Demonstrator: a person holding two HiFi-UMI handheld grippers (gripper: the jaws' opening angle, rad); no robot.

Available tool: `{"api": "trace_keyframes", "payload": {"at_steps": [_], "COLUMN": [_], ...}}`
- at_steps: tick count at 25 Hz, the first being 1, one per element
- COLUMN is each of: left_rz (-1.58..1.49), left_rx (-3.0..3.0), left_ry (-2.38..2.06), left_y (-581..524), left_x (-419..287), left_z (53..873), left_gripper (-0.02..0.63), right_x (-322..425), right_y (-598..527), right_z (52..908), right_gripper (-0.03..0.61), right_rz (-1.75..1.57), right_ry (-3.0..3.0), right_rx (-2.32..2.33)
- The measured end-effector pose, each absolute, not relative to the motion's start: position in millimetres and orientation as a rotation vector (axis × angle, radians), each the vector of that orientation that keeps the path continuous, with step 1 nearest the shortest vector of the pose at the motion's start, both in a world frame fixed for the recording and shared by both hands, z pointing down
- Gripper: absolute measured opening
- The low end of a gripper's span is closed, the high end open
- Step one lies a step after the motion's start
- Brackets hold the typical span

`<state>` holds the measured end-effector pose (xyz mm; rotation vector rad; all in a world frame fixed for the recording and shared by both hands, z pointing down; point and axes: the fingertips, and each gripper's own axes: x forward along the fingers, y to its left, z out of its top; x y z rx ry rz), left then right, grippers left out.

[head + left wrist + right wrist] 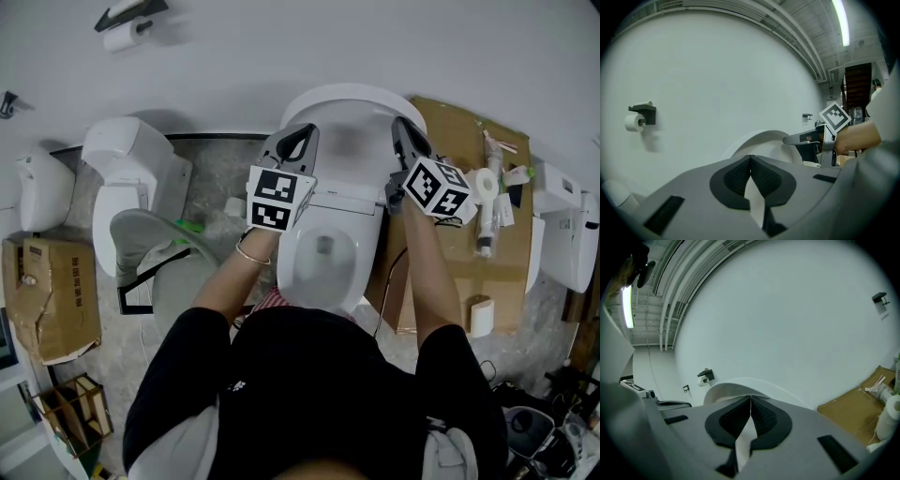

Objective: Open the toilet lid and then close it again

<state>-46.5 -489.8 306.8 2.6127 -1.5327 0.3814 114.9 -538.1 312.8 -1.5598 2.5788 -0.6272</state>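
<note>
The white toilet [325, 246] stands in the middle of the head view, its bowl open. Its lid [349, 120] is raised and leans back toward the wall. My left gripper [302, 136] is at the lid's left edge, and my right gripper [409, 133] is at its right edge. Both sets of jaws are closed tip to tip with nothing between them. In the left gripper view the pads [738, 177] meet in front of the lid's rim [761, 139], with the right gripper [806, 139] beyond. In the right gripper view the lid's curved top [740, 386] rises just past the shut gripper [750, 398].
A second toilet [127, 183] and a grey seat [155, 239] lie to the left. Flattened cardboard [469, 272] with tubes and a paper roll [487, 185] lies to the right. A toilet-paper holder [127, 28] hangs on the wall. Cardboard boxes [52, 300] sit at the far left.
</note>
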Motion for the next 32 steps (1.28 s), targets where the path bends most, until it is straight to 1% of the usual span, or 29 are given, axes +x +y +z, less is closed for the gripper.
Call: {"api": "trace_keyframes", "payload": {"at_steps": [16,32], "left_rz": [0.381,0.392], "left_rx": [2.602,2.631], "left_ry": [-1.536,-1.522], "left_y": [-500,-485], "left_x": [-49,-40], "left_z": [311,304], "left_gripper": [0.005,0.005], "right_x": [114,116], "right_y": [-555,-525], "right_z": [319,314], "right_gripper": [0.020,0.020], "right_rz": [-0.681,-0.705], "right_ry": [2.617,2.608], "right_rx": [-1.511,-1.464]}}
